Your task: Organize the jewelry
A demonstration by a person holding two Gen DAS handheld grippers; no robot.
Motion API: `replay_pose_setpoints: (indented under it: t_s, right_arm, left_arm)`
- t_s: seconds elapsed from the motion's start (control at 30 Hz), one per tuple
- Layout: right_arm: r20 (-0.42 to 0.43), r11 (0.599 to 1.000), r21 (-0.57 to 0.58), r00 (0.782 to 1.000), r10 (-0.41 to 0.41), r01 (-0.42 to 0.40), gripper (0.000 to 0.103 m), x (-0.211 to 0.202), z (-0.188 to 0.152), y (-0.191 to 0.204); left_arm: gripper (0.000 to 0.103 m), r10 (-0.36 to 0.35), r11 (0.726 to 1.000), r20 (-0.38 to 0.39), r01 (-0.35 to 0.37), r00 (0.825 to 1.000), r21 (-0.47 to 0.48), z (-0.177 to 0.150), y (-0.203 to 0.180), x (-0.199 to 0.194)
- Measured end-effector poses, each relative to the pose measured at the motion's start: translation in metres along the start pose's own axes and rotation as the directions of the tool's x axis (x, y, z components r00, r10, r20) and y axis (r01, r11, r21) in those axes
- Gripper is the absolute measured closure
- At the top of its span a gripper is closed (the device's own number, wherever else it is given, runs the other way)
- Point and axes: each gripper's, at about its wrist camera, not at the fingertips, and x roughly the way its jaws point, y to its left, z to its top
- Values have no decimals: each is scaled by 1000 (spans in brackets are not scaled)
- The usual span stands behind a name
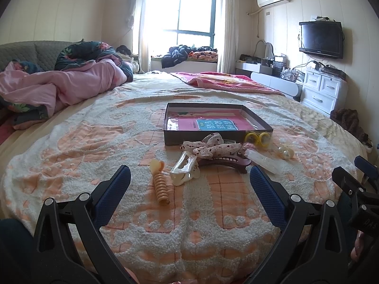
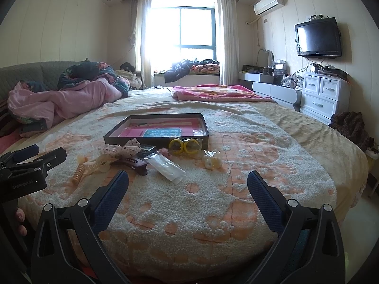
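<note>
A bedspread (image 1: pixel 118 146) covers the bed, bearing a shallow black box (image 1: pixel 214 118). Just before it lie hair accessories: bow clip (image 1: pixel 210 148), coil tie (image 1: pixel 161 187), yellow rings (image 2: pixel 183 146), and perhaps pearls (image 2: pixel 212 161), clearer from the right wrist. Left gripper (image 1: pixel 189 175) and right gripper (image 2: pixel 188 177) hover spread, empty.

Blown-out window (image 1: pixel 182 16) backlight, fisheye-curved edges

Bed (image 1: pixel 118 142) with nubbly bedspread, shallow box (image 1: pixel 214 123), hair clips (image 1: pixel 203 156), possibly pearl baubles (image 1: pixel 285 152), pink quilt (image 1: pixel 71 85)
</note>
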Motion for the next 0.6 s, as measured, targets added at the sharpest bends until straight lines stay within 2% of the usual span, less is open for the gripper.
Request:
replay_pose_setpoints:
  t_s: [0.6]
  right_arm:
    - [-14, 999, -25, 999, 40, -40, 6, 16, 8, 10]
  left_arm:
    - [11, 37, 999, -35, -39, 999, -37, -4, 16, 12]
